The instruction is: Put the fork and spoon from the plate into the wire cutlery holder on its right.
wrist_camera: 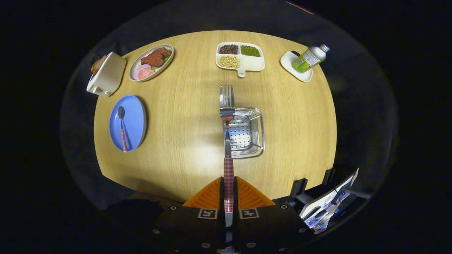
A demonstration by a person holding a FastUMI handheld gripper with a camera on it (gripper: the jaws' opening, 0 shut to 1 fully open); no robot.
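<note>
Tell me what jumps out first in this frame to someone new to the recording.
The silver fork with a red-checked handle, clamped between the orange tongs, points straight ahead over the square wire cutlery holder on the round wooden table. Off to the left, the round blue plate holds a matching red-checked spoon, still waiting.

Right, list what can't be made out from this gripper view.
- Gripper, shut on the fork: the orange fingers cover part of its checked handle.
- Wire cutlery holder: fork hides its left edge.
- Toaster: contents too small to identify.
- Spoon on blue plate: small, bowl detail unclear.
</note>
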